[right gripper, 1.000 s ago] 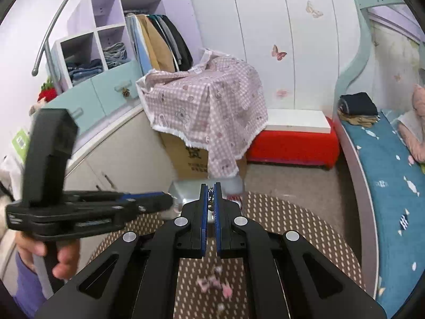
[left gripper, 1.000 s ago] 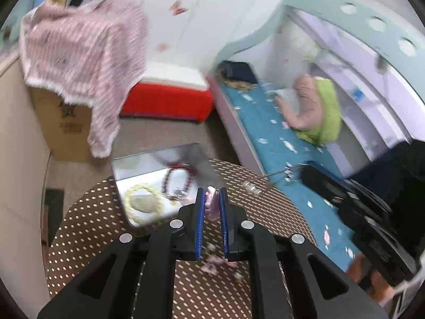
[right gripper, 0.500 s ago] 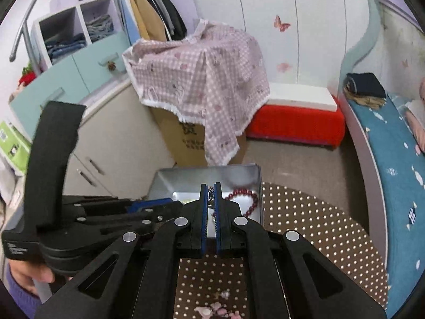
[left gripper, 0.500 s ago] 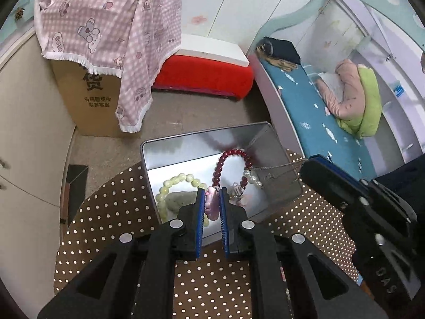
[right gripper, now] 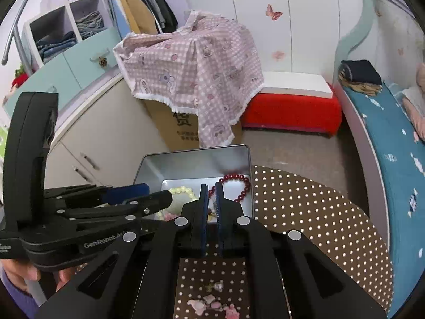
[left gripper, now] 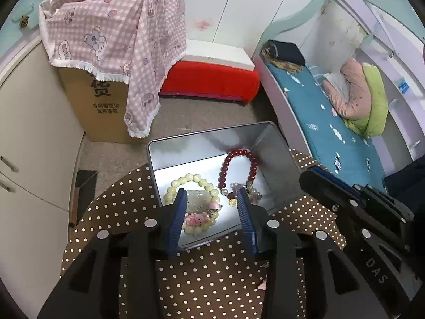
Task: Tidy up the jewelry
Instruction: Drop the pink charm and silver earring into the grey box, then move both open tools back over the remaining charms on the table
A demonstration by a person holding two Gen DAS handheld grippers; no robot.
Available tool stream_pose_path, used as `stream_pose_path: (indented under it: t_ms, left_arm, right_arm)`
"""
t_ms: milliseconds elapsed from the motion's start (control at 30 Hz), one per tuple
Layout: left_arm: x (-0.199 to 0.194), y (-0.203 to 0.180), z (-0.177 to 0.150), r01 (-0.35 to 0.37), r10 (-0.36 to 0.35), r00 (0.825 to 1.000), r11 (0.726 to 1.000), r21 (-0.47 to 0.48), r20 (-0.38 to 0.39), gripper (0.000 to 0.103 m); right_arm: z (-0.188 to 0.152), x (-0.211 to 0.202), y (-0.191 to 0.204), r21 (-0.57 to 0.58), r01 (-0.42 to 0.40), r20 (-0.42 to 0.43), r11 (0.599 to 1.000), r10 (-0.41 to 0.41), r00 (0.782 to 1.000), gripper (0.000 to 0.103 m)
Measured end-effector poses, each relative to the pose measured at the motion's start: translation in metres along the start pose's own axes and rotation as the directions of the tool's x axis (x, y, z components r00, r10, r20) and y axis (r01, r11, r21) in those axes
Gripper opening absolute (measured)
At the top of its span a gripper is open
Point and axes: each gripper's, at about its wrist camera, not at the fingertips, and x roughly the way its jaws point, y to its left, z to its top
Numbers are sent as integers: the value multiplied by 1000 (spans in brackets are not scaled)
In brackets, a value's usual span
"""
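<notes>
Nearest, at 6 o'clock on the dotted surface (right gripper: 305,212), small pink charms (right gripper: 212,303), partly blurred. Above the tin (left gripper: 276,148), left hand-held gripper (left gripper: 212,210) spread wide, empty; pink charm bracelet (left gripper: 198,218) on pale bead bracelet (left gripper: 186,179). Right hand-held gripper (right gripper: 210,202) nearly closed; contents unclear. Farther, at 1 o'clock, red bead bracelet (left gripper: 239,156).

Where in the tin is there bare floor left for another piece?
The tin has bare floor along its far wall, beyond the yellow bead bracelet and red bead bracelet. The near half is crowded: both bracelets, the pink charm, and the open left gripper.
</notes>
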Motion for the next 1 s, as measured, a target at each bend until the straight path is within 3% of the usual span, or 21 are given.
stream_pose_path:
  t_ms: [100,133,200,367,433,467,500,533,567,833,1000]
  left_arm:
    - [-14,-4,-4,5,-5,999,1000,3,36,38]
    - [-19,-6,-6,4,-4,999,1000,4,49,41]
    - [-30,-10,-9,-14,13,996,1000,11,87,60]
    - [-67,-20,-33,-59,52,976,998,27,213,69]
    - [-80,-23,-47,-70,62,964,997,23,258,78]
    - [-85,-24,-53,-81,72,959,997,21,275,79]
    - [-89,-26,-61,-91,80,952,996,23,294,79]
    - [-92,-27,-67,-96,85,949,995,23,302,79]
    - [-94,-28,-75,-102,91,947,995,19,308,79]
    - [-88,-28,-127,-169,159,938,986,5,309,79]
    - [-77,-22,-143,-191,183,944,982,2,274,79]
  right_arm:
    - [-3,-12,0,2,-1,20,1000,1,1000,7]
    - [-4,-16,-1,4,-2,25,1000,2,1000,7]
    - [-7,-28,0,0,4,43,1000,-4,999,7]
    - [-24,-62,-5,-4,28,83,1000,-28,996,8]
    - [-34,-70,-9,-2,43,87,999,-43,995,9]
    - [-43,-76,-11,-2,48,90,999,-48,995,11]
    - [-50,-80,-13,1,57,89,998,-57,994,22]
    - [-59,-85,-15,3,76,95,997,-76,993,49]
    - [-67,-89,-16,-2,92,105,996,-92,990,55]
    - [-134,-74,-22,4,123,13,992,-123,992,55]
    - [-157,-54,-14,-18,126,-39,992,-126,991,54]
